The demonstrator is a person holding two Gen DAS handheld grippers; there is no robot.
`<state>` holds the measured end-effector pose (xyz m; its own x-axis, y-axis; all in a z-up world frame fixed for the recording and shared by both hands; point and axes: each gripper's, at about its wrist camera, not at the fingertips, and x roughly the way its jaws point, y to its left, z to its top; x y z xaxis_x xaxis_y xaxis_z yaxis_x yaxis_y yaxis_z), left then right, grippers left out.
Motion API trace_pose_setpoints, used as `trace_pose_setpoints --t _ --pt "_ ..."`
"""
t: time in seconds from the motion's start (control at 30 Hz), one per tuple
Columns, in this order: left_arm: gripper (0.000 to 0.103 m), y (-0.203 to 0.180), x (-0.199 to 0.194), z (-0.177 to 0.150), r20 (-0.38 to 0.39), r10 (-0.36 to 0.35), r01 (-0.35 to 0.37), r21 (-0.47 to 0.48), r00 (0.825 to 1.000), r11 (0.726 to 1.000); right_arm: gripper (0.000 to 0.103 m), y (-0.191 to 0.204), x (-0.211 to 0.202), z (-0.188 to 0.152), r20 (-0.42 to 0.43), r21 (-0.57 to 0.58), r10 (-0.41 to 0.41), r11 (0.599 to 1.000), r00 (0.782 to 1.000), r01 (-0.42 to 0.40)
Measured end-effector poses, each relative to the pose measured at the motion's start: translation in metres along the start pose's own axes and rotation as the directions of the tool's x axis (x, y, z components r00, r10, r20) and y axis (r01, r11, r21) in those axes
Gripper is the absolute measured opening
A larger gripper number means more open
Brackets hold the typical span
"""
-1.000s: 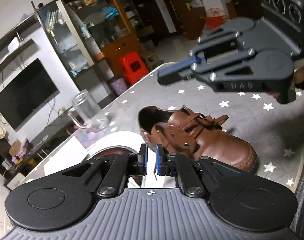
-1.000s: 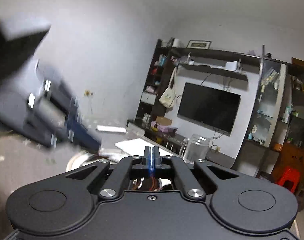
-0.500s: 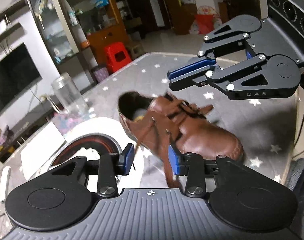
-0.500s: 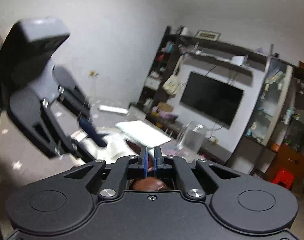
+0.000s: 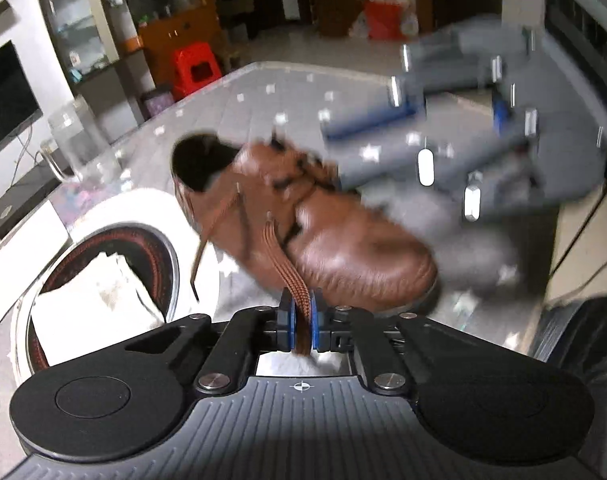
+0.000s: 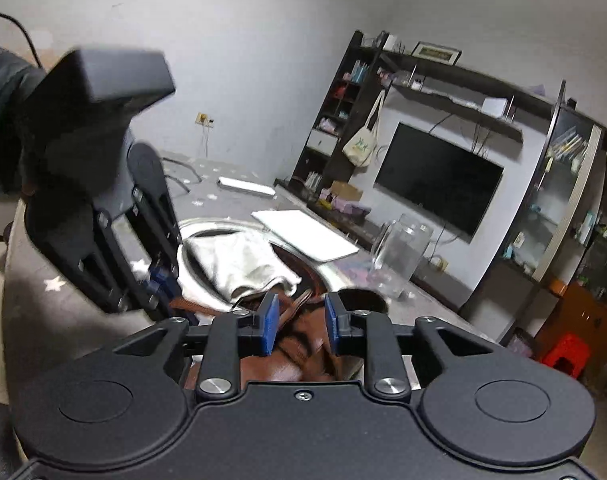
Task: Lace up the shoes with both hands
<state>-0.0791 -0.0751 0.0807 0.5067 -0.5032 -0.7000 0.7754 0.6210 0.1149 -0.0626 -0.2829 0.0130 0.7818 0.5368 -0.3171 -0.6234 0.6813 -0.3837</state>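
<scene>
Left wrist view: I look down on the table, grey cloth with white stars.
Table: it bears a white-rimmed tray with a cloth in it, a glass mug and the shoe.
Shoe: brown leather, on the table beside the tray, toe toward me, laces loose over the tongue.
Right gripper: jaws opening above the shoe's lacing; leather shows between the pads, but they press on nothing.
Left gripper: clenched on the flat lace, which runs taut from an eyelet to my pads.
Free lace end: hangs slack off the shoe's side over the tray rim.
Risk, slip: my left grip sits near the lace's tip, so a hard pull could draw it out of the pads.
Risk, drag: nothing pins the shoe, so pulling may slide it toward the tray.
Risk, miss: my right gripper is blurred in motion and could catch the tongue instead of a lace.
</scene>
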Motion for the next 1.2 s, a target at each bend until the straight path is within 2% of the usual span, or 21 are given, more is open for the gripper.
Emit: trace_pose_setpoints --t 0.13,0.3,0.4,0.6,0.7,0.87,0.93,1.1,1.2 --pt "0.008 0.006 -0.013 0.015 0.07 -0.029 0.034 -0.065 0.997 0.997 0.026 0.013 0.002 -0.008 -0.033 0.001 0.057 0.998 0.998 -0.057" --pt "0.008 0.008 -0.013 0.023 0.09 -0.037 0.046 -0.107 0.995 0.993 0.026 0.028 0.008 -0.007 -0.027 0.052 0.123 0.991 0.992 -0.121" --pt "0.008 0.009 -0.014 0.023 0.093 -0.054 0.066 -0.129 0.994 0.99 0.026 0.028 0.013 -0.006 -0.005 0.148 0.193 0.971 0.981 -0.19" --pt "0.008 0.009 -0.016 0.027 0.093 -0.057 0.069 -0.13 0.994 0.989 0.026 0.026 0.026 -0.002 0.028 0.251 0.25 0.935 0.968 -0.249" --pt "0.008 0.009 -0.016 0.028 0.092 -0.056 0.067 -0.129 0.994 0.989 0.026 0.023 0.032 -0.001 0.053 0.319 0.289 0.902 0.956 -0.291" --pt "0.008 0.009 -0.016 0.027 0.095 -0.062 0.074 -0.129 0.994 0.989 0.026 0.022 0.027 0.0 0.042 0.335 0.279 0.901 0.959 -0.277" --pt "0.008 0.009 -0.016 0.027 0.099 -0.069 0.082 -0.13 0.993 0.988 0.018 0.02 0.028 -0.004 0.038 0.347 0.284 0.895 0.958 -0.279" --pt "0.008 0.008 -0.018 0.026 0.106 -0.076 0.09 -0.134 0.991 0.987 0.017 0.016 0.034 -0.009 0.053 0.38 0.302 0.875 0.952 -0.299" --pt "0.008 0.009 -0.02 0.026 0.111 -0.073 0.088 -0.134 0.991 0.987 0.006 0.017 0.037 -0.011 0.046 0.39 0.309 0.87 0.95 -0.302"
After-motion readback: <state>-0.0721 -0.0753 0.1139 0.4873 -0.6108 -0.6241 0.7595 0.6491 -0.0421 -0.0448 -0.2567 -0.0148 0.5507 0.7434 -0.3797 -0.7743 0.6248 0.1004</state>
